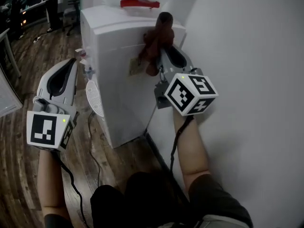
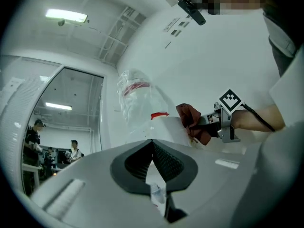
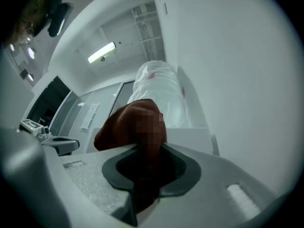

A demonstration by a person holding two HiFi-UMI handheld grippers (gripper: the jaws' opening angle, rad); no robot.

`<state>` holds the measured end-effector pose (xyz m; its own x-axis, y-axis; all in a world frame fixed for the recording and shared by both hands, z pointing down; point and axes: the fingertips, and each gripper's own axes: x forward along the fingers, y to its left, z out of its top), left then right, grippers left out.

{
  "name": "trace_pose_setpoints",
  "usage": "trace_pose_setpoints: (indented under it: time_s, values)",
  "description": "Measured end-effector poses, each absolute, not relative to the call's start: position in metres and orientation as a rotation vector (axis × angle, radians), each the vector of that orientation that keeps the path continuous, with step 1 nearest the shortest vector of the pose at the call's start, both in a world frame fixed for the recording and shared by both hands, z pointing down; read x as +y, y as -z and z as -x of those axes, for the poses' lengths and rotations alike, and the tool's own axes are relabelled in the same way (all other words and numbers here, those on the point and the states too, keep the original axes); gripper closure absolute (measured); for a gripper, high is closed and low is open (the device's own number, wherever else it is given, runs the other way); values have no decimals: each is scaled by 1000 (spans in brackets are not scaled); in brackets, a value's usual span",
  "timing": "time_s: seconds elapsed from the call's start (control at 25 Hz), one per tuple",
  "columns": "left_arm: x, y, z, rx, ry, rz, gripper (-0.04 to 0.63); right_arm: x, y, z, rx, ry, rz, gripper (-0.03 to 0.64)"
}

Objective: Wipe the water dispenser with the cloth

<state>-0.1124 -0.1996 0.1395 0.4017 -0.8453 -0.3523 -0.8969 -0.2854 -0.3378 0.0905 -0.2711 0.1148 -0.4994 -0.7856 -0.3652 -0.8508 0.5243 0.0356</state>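
**Cloth held against the side of a water dispenser**

A white wall (image 1: 247,56) stands just behind the white water dispenser (image 1: 114,42), which stands on a wood floor (image 1: 19,94) and carries a clear bottle (image 2: 137,103) with a red band whose print is too blurred to read. The right gripper (image 1: 165,51), with its marker cube (image 1: 190,94) of black-and-white squares, has its jaws clamped on the dark red cloth (image 1: 154,42), which touches the dispenser's upper side panel near the wall. The left gripper (image 1: 70,65) hangs apart at the dispenser's front by the taps (image 1: 85,63), its jaws closed tip to tip on nothing. A small tan label (image 1: 137,66) sits beside the cloth, its writing illegible.
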Motion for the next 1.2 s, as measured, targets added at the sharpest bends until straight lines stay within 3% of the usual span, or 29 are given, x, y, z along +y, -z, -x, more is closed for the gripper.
trace_pose_setpoints:
  time_s: [0.2, 0.8, 1.2]
  values:
    - [-199, -216, 114, 1505, -88, 2216, 575, -261, -170, -86, 2517, -233, 1360, 555]
    - [-198, -523, 129, 1696, 83, 2521, 575, -268, -517, -80, 2795, 222, 1525, 555]
    - [-207, -665, 118, 1720, 275, 2633, 575, -269, -735, -86, 2982, 535, 1712, 555]
